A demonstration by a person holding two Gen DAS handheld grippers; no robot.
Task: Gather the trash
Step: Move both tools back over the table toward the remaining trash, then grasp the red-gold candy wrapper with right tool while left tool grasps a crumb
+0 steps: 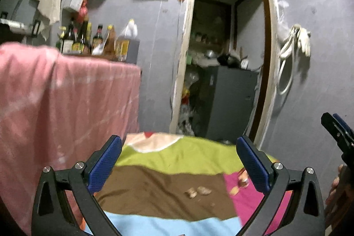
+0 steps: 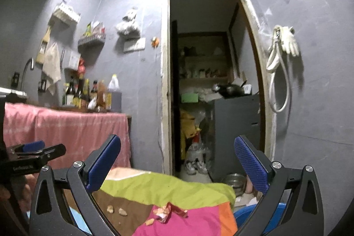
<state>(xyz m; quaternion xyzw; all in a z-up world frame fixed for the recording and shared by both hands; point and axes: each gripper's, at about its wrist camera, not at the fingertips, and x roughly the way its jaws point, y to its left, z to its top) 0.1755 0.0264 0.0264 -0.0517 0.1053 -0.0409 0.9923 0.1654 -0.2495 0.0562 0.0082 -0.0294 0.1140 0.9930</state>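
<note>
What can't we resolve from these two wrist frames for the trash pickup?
- Crumpled wrapper: right wrist view shows it; in the left wrist view the left gripper's finger mostly hides it.
- Crumbs: blurred and small; material unclear.
- Blue basin: cut off behind the right gripper; contents unseen.
- Patchwork cloth: near edge cut by frame.

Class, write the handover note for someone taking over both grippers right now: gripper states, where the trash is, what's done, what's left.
Left gripper: open, empty, above the patchwork cloth.
Right gripper: open, empty.
Trash: crumpled wrapper on the pink patch; two crumbs on the brown patch; a smaller bit near the wrapper.
Done: nothing picked up, as far as visible.
Left: collect all of it.
</note>
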